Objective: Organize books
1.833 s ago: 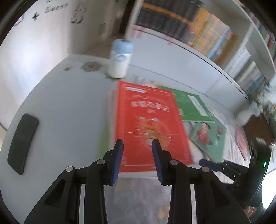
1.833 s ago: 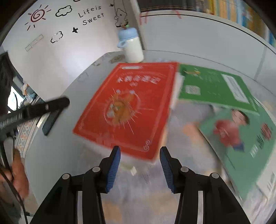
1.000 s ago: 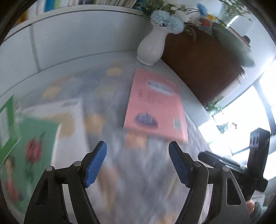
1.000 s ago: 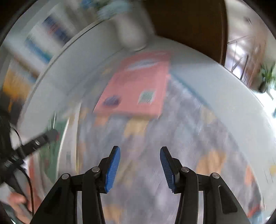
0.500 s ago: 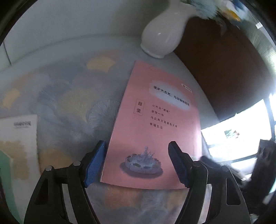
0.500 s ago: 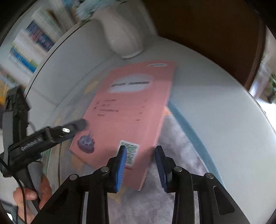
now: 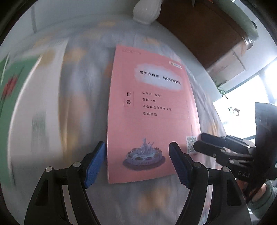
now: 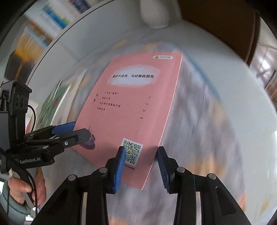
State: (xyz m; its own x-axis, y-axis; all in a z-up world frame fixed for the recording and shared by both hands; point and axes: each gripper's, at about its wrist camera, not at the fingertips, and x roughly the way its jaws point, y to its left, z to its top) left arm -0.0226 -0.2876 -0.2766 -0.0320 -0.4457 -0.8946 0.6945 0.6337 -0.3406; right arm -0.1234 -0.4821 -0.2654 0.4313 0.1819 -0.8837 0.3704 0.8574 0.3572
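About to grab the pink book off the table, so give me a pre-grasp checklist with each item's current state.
1. Pink book lies flat, back cover up: ok.
2. Nothing stacked on it: ok.
3. Left tongs open, straddling its near edge: ok.
4. Right tongs open at its near right corner; their jaws have just been closing, with the corner between them: ok.
5. Pads pressing on the book: not ok, none grips yet.
6. White vase stands clear beyond the far edge: ok.

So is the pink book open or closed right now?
Closed: the pink book lies flat on the table, its back cover with the QR code facing up.
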